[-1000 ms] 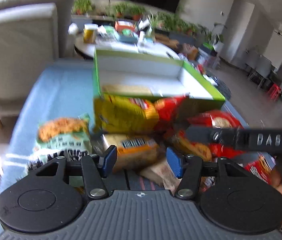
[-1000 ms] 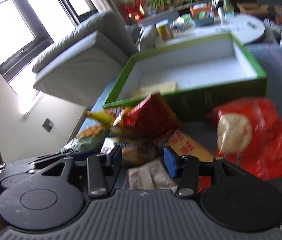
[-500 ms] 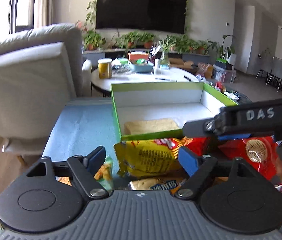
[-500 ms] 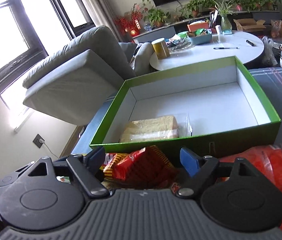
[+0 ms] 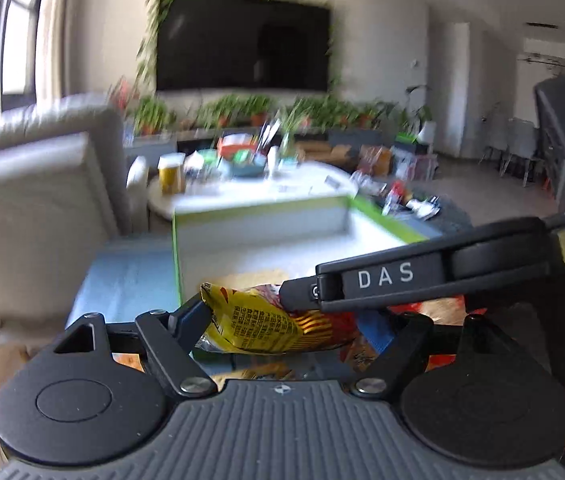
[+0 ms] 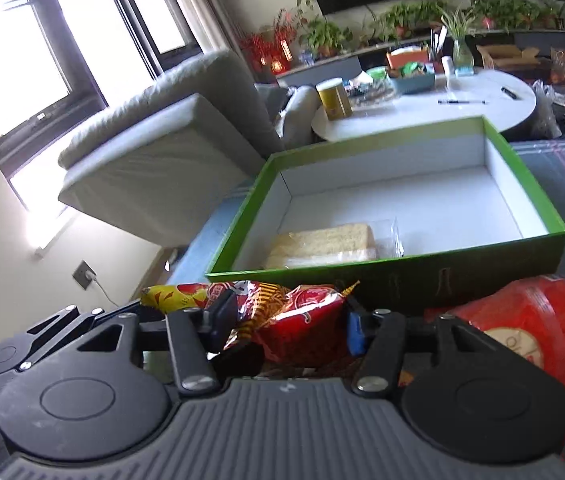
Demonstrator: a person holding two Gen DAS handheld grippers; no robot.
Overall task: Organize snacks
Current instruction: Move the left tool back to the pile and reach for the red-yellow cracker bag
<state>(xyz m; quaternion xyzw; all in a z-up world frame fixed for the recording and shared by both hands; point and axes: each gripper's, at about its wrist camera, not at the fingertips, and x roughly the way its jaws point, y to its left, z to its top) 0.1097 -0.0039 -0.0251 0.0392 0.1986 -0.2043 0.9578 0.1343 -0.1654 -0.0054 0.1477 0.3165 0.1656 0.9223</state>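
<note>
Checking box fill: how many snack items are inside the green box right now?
1. A clear-wrapped sandwich lies in the near-left corner of the green box; the rest of the floor shows bare white. The near wall could hide something small against it.

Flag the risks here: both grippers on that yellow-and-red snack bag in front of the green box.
1. The left gripper and right gripper both pinch the yellow-and-red snack bag; uneven pulling could tear it or crush its contents.
2. The bag sits low against the green box front wall; it may catch the rim going in.
3. The packaged sandwich fills the near-left corner; dropping there could squash it.
</note>
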